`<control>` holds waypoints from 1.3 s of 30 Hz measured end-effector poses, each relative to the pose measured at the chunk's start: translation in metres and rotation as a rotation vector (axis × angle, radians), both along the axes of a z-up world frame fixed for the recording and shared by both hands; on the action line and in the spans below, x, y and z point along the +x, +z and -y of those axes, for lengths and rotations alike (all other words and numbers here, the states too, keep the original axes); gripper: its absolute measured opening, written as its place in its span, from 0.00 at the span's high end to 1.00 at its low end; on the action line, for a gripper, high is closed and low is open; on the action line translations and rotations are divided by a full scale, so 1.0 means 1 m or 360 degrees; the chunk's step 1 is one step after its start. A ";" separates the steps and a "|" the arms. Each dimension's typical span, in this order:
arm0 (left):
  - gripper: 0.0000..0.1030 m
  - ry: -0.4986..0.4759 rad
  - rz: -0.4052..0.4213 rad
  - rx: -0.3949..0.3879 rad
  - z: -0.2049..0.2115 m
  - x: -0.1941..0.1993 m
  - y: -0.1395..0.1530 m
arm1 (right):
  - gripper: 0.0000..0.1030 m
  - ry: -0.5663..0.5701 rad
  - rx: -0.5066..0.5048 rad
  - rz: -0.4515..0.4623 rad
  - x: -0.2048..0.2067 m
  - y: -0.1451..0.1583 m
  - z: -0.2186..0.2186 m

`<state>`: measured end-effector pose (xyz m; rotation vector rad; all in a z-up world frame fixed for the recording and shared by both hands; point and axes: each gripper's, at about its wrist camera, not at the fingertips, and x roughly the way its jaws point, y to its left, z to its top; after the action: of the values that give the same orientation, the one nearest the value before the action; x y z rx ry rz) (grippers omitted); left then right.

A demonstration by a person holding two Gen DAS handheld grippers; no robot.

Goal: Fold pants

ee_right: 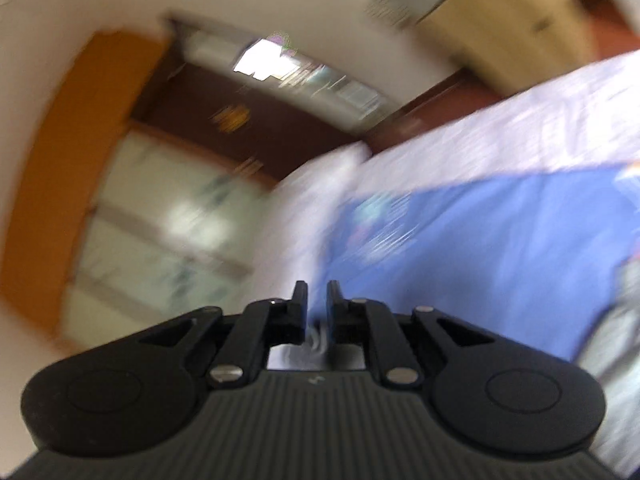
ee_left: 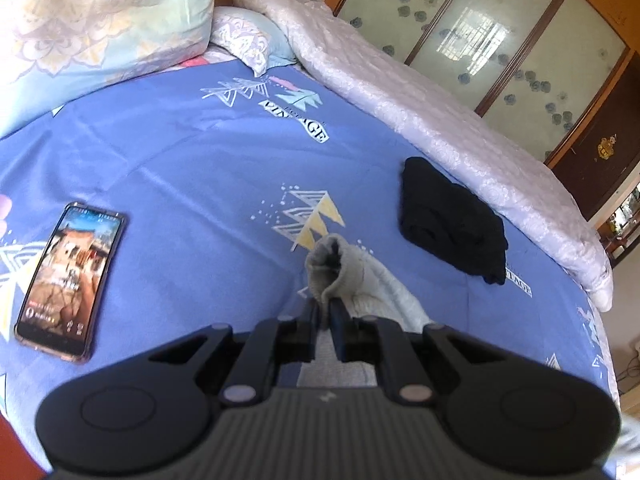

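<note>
The grey pants (ee_left: 360,276) hang bunched from my left gripper (ee_left: 325,304), which is shut on a fold of the fabric above the blue bed sheet (ee_left: 180,160). The cloth trails down to the right under the gripper body. The right wrist view is heavily blurred. In it my right gripper (ee_right: 317,286) is lifted off the bed, its jaws a little apart with nothing between the fingertips. Grey cloth, probably the pants (ee_right: 616,320), shows at the right edge, apart from that gripper. A pale scrap of cloth shows low behind the finger bases.
A folded black garment (ee_left: 448,216) lies on the sheet to the right, beside a rolled white quilt (ee_left: 420,100). A lit phone (ee_left: 68,276) lies at the left. Pillows (ee_left: 100,20) sit at the head end. A glass-door wardrobe (ee_left: 500,40) stands behind the bed.
</note>
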<state>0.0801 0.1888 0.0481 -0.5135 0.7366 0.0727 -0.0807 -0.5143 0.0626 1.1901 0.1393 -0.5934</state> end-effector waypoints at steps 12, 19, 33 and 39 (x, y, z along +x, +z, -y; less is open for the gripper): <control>0.92 -0.0030 -0.0046 0.0048 0.013 -0.008 0.001 | 0.59 0.0472 0.0117 -0.0333 -0.050 -0.111 -0.040; 0.92 -0.0028 -0.0065 0.0055 0.015 -0.010 0.001 | 0.63 0.0646 0.0235 -0.0400 0.019 -0.141 -0.034; 0.92 -0.0037 -0.0099 0.0069 0.022 -0.002 -0.008 | 0.72 0.0461 -0.0174 -0.0506 -0.017 -0.109 -0.037; 0.92 -0.0020 -0.0080 0.0034 0.016 -0.008 -0.006 | 0.74 0.0463 0.0016 -0.0629 0.005 -0.142 -0.031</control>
<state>0.0724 0.1725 0.0419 -0.4883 0.7872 0.0821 -0.0761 -0.4837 -0.0796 1.0261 0.6406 -0.5638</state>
